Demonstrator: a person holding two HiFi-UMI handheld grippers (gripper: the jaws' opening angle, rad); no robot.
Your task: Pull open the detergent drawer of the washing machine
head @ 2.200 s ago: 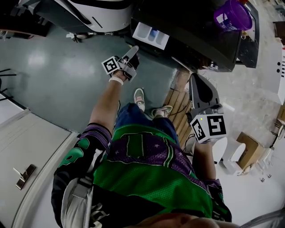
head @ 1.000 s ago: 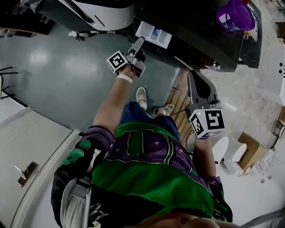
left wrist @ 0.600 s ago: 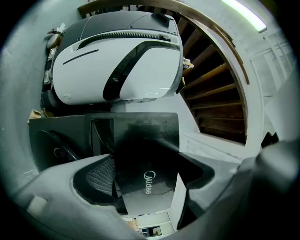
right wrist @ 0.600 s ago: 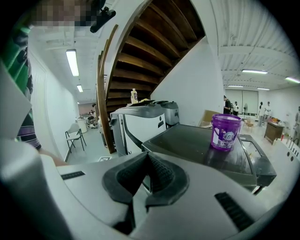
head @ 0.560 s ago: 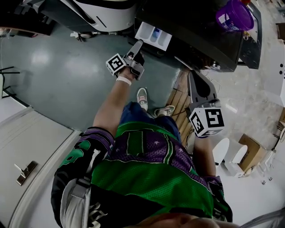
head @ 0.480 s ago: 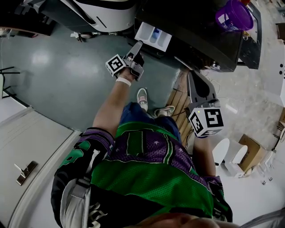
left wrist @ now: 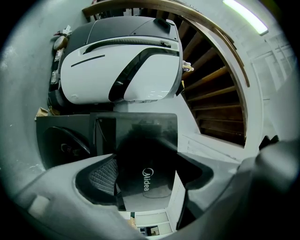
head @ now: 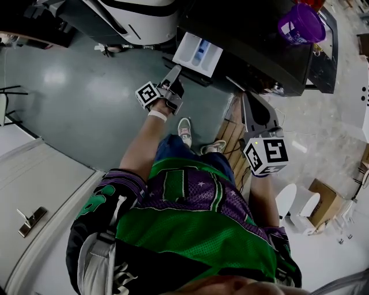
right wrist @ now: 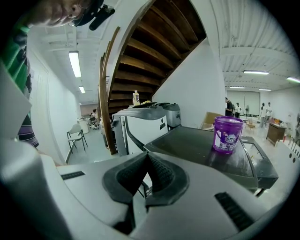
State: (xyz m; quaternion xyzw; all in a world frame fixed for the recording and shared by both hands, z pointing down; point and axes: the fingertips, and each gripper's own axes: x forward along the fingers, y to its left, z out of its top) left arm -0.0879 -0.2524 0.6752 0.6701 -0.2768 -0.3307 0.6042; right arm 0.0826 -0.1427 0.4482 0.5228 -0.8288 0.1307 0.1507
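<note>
Right gripper (right wrist: pixel 146 174): jaws together, empty, held near the body over wooden slats (head: pixel 229 135). Farther, left gripper (head: pixel 173 75) clamped on detergent drawer (head: pixel 199 52), which projects from washing machine (head: pixel 253 40). White-and-black machine (head: pixel 138 17) stands left. Purple tub (head: pixel 301 24) sits on the washer's top, far right.

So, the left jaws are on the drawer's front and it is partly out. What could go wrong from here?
1. The left gripper holds only the front of the drawer; a skewed pull might let the jaws slip off.
2. The drawer stands well out; a hard pull could hit its stop or jam it.
3. A jerk may shake the washer and the bucket on top.
</note>
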